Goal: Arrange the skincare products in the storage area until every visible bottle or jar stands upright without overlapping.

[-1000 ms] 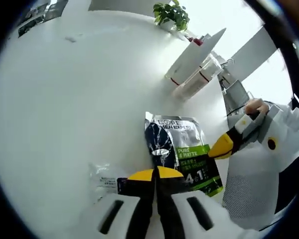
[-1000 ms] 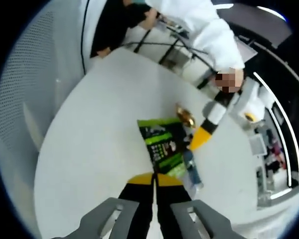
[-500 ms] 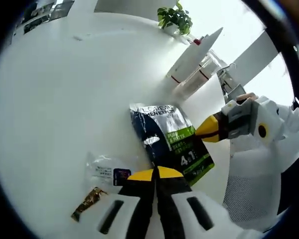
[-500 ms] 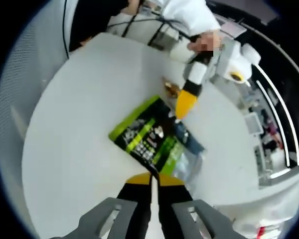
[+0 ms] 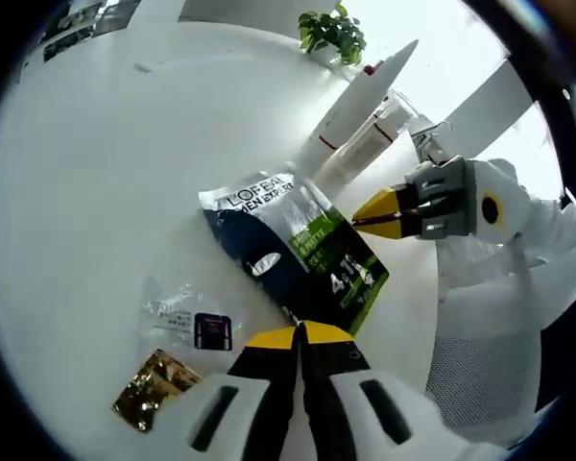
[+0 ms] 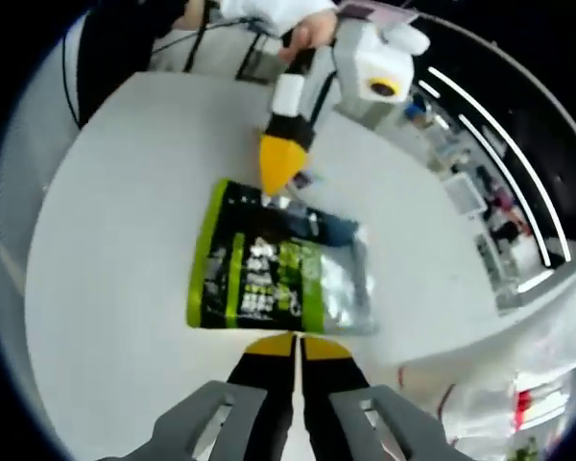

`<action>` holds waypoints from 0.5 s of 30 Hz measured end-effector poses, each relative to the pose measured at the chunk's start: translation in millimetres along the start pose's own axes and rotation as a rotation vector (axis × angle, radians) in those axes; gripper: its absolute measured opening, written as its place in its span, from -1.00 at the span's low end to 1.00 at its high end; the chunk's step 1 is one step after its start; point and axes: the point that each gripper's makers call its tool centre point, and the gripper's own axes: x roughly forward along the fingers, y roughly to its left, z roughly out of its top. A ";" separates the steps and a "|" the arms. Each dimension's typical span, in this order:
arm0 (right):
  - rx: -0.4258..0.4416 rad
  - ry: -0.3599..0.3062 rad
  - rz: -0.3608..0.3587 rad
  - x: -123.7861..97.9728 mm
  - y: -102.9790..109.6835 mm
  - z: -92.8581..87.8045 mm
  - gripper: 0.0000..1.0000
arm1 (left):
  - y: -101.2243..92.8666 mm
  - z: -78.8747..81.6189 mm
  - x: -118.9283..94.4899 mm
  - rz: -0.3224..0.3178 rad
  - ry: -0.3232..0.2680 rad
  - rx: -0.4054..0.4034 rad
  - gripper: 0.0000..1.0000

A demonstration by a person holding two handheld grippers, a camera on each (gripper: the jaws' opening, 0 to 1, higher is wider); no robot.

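Rotated since earlier: flat black-and-green foil pouch [image 5: 293, 254], now mid-frame. Left gripper [image 5: 300, 335] and right gripper [image 6: 295, 345] closed, empty; gold sachet [image 5: 152, 387] lower left, left gripper view.

office/showroom | white table [image 5: 96, 173] | potted plant [image 5: 331, 29] | ceiling light strips [image 6: 480, 106]

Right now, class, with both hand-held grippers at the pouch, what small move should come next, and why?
Probably open the left hand-held gripper and close it on the near edge of the green and black pouch: the pouch lies flat on the white table, and both hand-held grippers, the right hand-held gripper too, look shut and empty.
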 end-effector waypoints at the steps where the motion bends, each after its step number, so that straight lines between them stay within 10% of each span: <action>1: 0.018 -0.004 -0.003 -1.8 0.2 0.0 -1.00 | 0.1 -0.2 0.2 -0.001 -0.002 -0.001 -0.92; 15: 0.197 -0.054 -0.013 -18.2 7.1 0.9 -1.00 | 0.2 4.7 7.6 -0.018 -0.024 -0.007 -0.92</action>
